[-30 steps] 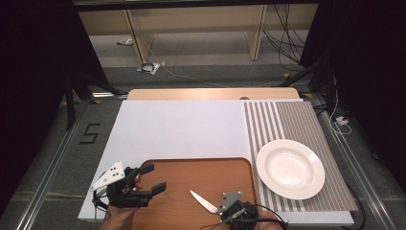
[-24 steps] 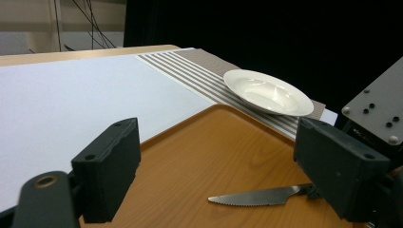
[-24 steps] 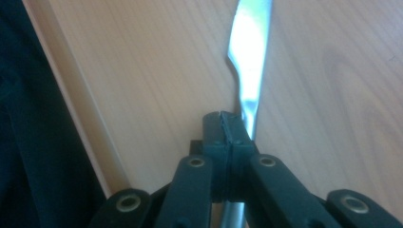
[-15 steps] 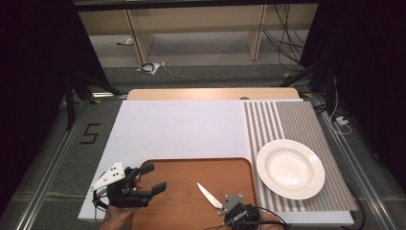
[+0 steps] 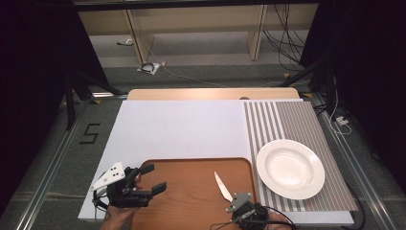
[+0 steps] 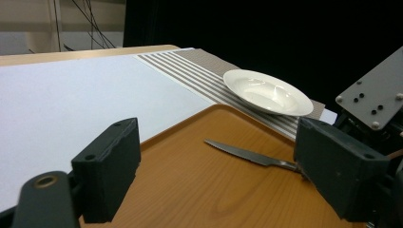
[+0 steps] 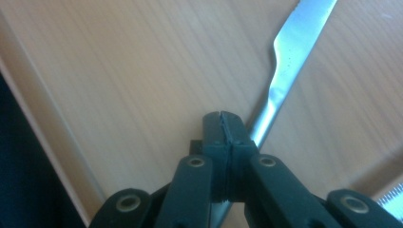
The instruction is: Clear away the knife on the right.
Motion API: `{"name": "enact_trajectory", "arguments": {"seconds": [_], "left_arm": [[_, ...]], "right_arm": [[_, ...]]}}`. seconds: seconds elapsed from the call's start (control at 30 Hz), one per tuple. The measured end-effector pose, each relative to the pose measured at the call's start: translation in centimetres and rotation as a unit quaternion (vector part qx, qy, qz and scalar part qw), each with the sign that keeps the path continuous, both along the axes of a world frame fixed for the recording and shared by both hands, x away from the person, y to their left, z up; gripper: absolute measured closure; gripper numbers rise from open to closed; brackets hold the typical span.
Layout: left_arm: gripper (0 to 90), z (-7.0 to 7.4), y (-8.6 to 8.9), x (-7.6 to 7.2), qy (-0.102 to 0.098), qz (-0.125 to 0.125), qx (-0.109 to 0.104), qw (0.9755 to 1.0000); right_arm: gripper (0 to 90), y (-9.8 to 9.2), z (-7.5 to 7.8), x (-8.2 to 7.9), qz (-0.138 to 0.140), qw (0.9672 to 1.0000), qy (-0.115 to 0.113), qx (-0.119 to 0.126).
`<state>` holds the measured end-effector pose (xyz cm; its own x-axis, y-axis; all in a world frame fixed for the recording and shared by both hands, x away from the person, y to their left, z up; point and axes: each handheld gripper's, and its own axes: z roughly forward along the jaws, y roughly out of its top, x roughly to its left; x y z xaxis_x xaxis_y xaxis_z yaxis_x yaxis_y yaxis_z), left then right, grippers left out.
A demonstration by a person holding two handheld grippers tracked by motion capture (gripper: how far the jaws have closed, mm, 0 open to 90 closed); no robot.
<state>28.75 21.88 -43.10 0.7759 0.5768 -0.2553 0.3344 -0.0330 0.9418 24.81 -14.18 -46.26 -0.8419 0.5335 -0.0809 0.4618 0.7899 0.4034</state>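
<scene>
A table knife (image 5: 222,186) lies low over the brown wooden tray (image 5: 191,203), blade pointing away from me. My right gripper (image 5: 239,200) at the tray's near right corner is shut on the knife's handle. In the right gripper view the jaws are pressed together (image 7: 222,118) with the steel knife (image 7: 285,61) running out past them over the tray (image 7: 119,71). My left gripper (image 5: 154,178) hovers open over the tray's left part with nothing between its fingers. In the left gripper view the knife (image 6: 247,154) lies ahead between the wide jaws.
A white deep plate (image 5: 290,168) stands on the striped placemat (image 5: 282,120) right of the tray and also appears as the plate (image 6: 266,90) in the left gripper view. A white mat (image 5: 182,129) covers the table's middle. Dark floor with cables lies beyond the table.
My right gripper has carried the knife to the right across the tray, blade still pointing away. The left gripper has stayed where it was, open.
</scene>
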Motion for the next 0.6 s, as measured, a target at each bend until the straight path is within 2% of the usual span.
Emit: {"name": "enact_trajectory", "arguments": {"seconds": [0.6], "left_arm": [[15.9,0.0,0.0,0.0,0.0,0.0,0.0,1.0]], "right_arm": [[90.0,-2.0,0.1,0.2,-0.035,0.9993,-0.006,-0.011]]}}
